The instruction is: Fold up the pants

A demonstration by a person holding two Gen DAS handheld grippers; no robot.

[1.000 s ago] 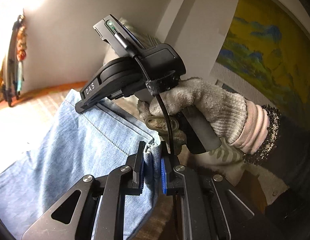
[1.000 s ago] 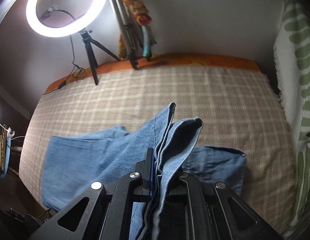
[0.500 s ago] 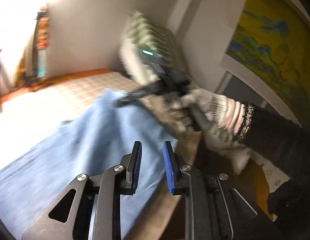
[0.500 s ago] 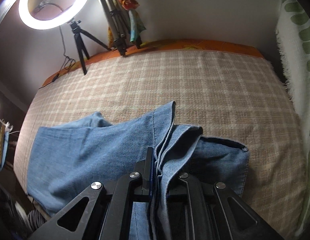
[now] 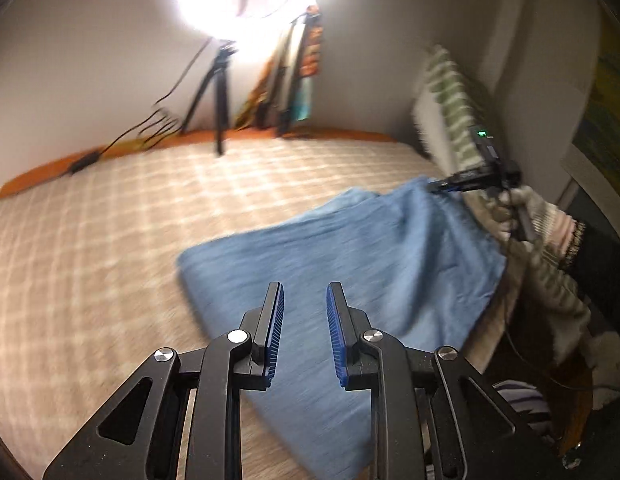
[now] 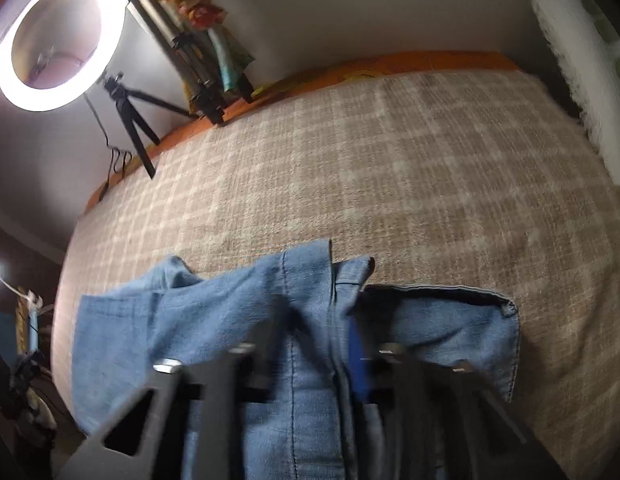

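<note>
Holding the light-blue denim pants [image 6: 310, 320] bunched above the beige checked bed [image 6: 389, 168], right gripper [image 6: 329, 360] clamped on cloth, left gripper [image 5: 302, 320] released; lowering evenly advisable, edges aligned.

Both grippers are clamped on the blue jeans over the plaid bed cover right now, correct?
Not quite. Only the right gripper is clamped on the blue jeans; the right wrist view shows denim bunched between its fingers. In the left wrist view the left gripper is open with nothing between its pads, hovering over the jeans on the plaid bed cover.
</note>
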